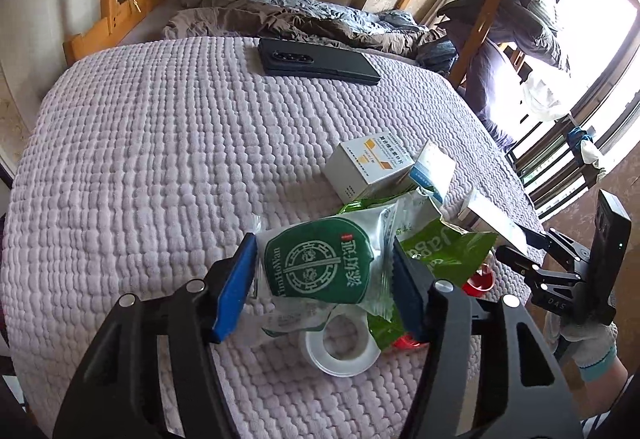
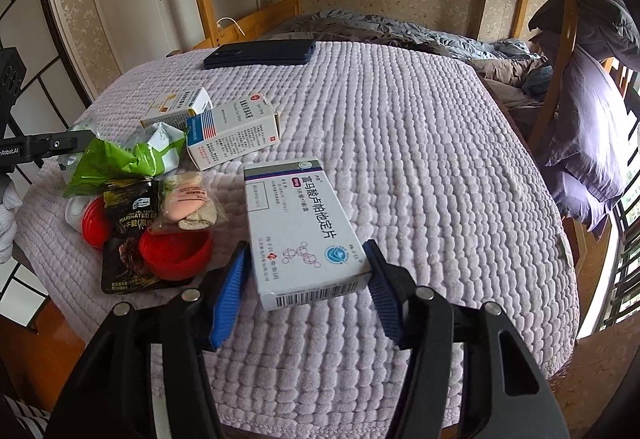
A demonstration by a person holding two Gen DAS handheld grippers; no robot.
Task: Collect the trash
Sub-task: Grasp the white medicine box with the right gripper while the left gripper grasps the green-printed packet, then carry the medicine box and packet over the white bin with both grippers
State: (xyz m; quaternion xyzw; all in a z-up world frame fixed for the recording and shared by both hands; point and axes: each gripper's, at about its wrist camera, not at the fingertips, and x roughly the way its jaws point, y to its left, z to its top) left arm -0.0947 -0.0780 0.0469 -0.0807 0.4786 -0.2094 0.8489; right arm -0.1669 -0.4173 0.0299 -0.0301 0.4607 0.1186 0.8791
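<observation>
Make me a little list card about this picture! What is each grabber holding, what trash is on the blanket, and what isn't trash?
Place: lilac knitted blanket on a bed
Left gripper: closed on the green and white snack packet
Right gripper: closed on the white medicine box
Trash pile: crumpled green bag, red caps, black snack pouch, two more small boxes
Under left gripper: tape roll
Probably not trash: dark phone

- Bed (image 2: 400,159) with a nubby lilac cover carries everything.
- Dark phone (image 2: 260,53) at the far edge.
- Medicine boxes (image 2: 236,137), wrappers (image 2: 116,159), red caps (image 2: 176,253), tape roll (image 1: 342,345) clustered together.
</observation>
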